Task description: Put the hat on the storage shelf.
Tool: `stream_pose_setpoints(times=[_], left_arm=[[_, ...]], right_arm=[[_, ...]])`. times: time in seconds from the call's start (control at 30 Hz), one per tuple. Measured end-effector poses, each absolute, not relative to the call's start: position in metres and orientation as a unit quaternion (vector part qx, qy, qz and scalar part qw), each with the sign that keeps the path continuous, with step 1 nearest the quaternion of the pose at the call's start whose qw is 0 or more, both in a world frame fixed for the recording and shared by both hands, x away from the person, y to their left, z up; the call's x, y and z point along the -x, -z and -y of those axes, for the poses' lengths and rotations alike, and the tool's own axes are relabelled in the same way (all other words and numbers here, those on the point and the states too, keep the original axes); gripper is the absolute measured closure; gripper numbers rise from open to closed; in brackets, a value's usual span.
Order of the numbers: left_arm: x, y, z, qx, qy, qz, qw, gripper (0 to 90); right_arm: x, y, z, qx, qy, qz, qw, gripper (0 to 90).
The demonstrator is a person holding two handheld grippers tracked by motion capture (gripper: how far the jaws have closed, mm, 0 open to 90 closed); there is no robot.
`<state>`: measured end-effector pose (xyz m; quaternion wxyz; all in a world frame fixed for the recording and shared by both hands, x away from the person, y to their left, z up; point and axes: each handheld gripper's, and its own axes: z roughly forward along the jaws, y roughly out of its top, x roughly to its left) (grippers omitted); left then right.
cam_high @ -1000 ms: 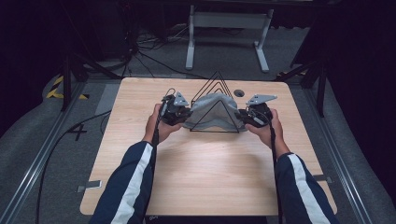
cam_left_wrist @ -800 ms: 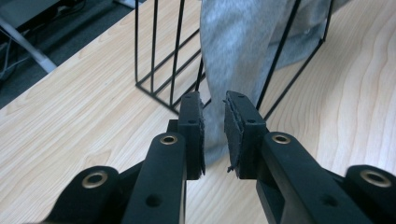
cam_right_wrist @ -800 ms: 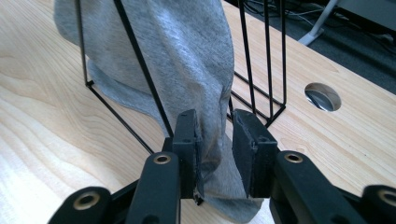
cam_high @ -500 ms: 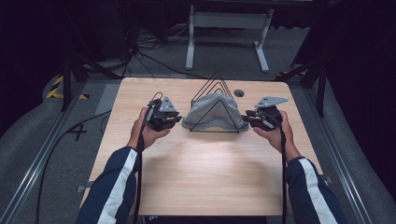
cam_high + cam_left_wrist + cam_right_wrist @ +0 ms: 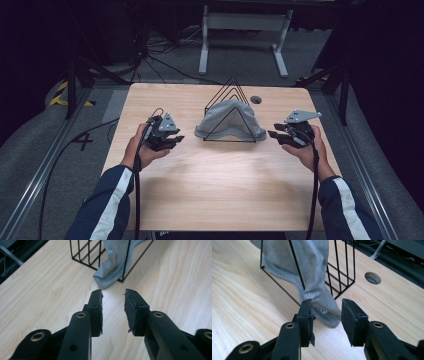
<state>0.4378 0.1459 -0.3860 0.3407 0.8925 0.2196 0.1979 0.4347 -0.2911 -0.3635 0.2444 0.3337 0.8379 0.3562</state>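
wood-grain table (image 5: pixel 215 190) bears wire rack (image 5: pixel 231 102); dark room beyond.

Grey cloth (image 5: pixel 229 122), black wire rack (image 5: pixel 231 89)

- Top of grey cloth (image 5: pixel 113 263) and wire rack (image 5: pixel 85 252) cut off by the left gripper view's upper edge.
- Rack wires partly hidden under cloth in high view.
- Person's sleeves (image 5: pixel 107 200) cropped at near edge.

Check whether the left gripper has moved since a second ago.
Yes. The left gripper has drawn leftward, away from the wire rack, and its jaws have just been opening with nothing between them.
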Motion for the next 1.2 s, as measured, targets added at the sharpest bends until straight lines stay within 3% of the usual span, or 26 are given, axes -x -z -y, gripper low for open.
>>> stream_pose_setpoints(times=[0.5,0.67,0.83,0.97,1.2], left_arm=[[-0.398,0.407,-0.177,-0.908,-0.196,-0.209,0.306,59.2],[-0.387,0.419,-0.183,-0.915,-0.188,-0.200,0.294,54.8],[-0.378,0.428,-0.188,-0.916,-0.180,-0.210,0.289,47.0],[-0.370,0.437,-0.197,-0.913,-0.169,-0.227,0.295,34.3],[-0.357,0.452,-0.209,-0.908,-0.151,-0.236,0.310,27.4]], right_arm=[[-0.399,0.379,0.314,-0.326,-0.337,-0.848,0.249,54.3],[-0.388,0.388,0.320,-0.324,-0.328,-0.852,0.247,48.1],[-0.379,0.397,0.325,-0.326,-0.323,-0.853,0.248,40.3],[-0.366,0.411,0.332,-0.330,-0.318,-0.855,0.244,34.7],[-0.351,0.430,0.347,-0.349,-0.317,-0.852,0.228,30.6]])
